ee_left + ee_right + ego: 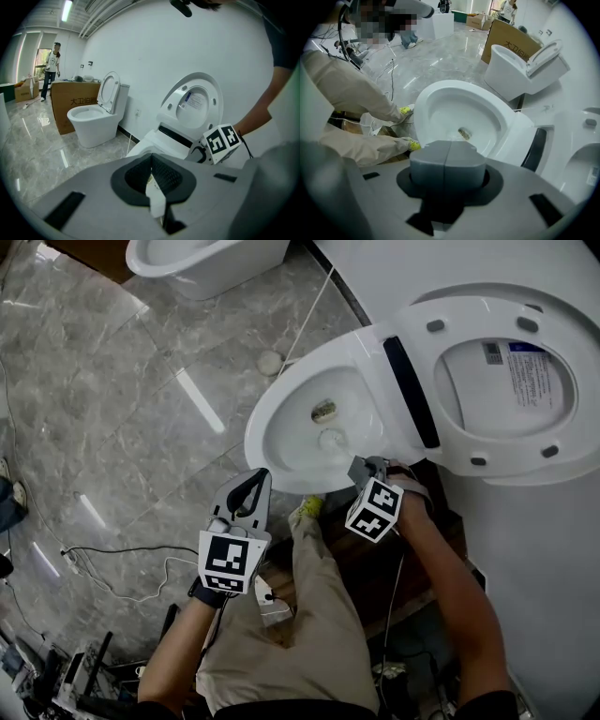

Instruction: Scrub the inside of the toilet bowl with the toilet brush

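Observation:
The white toilet bowl (267,423) stands open with its seat and lid (506,390) raised against the wall. A brownish spot (323,411) marks the drain, and a small white round thing (330,439) lies just below it. My right gripper (364,468) hovers at the bowl's near rim, jaws shut flush with nothing between them (447,145). It looks down into the bowl (426,101). My left gripper (255,479) is shut beside the bowl's near left edge (151,159). A white scrap shows behind its pads. No toilet brush shows in any view.
A second toilet (202,259) stands farther off by a cardboard box (70,105). Cables (103,554) trail over the grey marble floor at the left. A thin hose (314,306) runs to the wall. My knees (319,615) are close under the grippers. A person (52,65) stands far back.

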{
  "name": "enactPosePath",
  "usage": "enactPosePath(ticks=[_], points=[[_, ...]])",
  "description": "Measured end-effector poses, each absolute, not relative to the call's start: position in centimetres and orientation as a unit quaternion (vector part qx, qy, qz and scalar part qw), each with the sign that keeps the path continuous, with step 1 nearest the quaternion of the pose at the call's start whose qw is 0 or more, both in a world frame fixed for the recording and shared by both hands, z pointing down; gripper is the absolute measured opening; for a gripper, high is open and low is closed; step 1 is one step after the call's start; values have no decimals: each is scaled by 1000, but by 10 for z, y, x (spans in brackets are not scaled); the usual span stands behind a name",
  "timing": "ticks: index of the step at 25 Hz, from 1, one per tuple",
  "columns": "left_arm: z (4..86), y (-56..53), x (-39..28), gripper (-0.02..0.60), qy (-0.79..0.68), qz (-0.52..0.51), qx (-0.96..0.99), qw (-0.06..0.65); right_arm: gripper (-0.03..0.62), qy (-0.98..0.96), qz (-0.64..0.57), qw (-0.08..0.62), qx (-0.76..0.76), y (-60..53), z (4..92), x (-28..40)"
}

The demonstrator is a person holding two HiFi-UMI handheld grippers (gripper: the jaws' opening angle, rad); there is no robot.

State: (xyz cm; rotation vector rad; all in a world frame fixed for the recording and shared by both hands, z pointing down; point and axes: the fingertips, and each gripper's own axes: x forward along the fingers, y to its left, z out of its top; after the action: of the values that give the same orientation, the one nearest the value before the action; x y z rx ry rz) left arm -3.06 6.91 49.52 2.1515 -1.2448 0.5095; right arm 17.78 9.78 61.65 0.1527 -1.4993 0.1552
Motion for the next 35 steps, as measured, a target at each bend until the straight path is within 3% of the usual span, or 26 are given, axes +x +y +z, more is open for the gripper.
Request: enactPosePath(ticks=[18,35], points=[[503,74,-31,11,-460,198,812,299,149,-641,54,759,105,45,631,212],[508,86,-40,12,-467,198,804,311,146,-660,-16,734,160,-16,630,164]])
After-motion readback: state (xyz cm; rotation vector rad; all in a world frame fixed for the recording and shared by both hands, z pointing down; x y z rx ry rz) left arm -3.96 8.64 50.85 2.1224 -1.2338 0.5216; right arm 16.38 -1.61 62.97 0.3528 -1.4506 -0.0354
